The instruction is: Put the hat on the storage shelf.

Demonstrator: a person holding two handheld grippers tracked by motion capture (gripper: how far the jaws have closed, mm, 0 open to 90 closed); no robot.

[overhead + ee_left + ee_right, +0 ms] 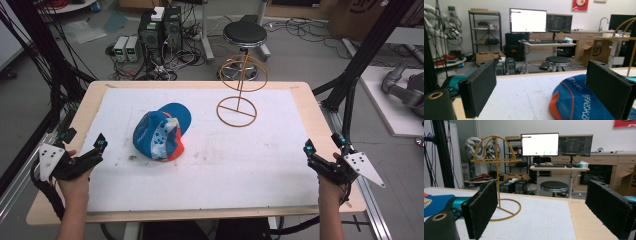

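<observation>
The cap point(161, 131), blue with orange and white patches, lies crumpled left of centre in the high view on the white mat point(250, 165) that covers the table point(320, 125). The wire hat stand point(239, 86) rises upper right of the cap, well apart from it, with bare mat between them.

Going by size: the table and mat, then the cap and stand, then the two grippers. The left gripper point(100, 144) sits at the lower left, near the mat's left edge, jaws spread wide with nothing between them. The right gripper point(307, 148) sits at the lower right, at the mat's right edge, its jaws likewise released and empty.

The work looks to be at its start: the cap is untouched, and hanging it on the stand seems the aim. The next move would call for the left gripper to reach right to the cap's near rim and pinch the cloth. Open mat surrounds the cap; the stand's thin base ring is the thing to avoid.
</observation>
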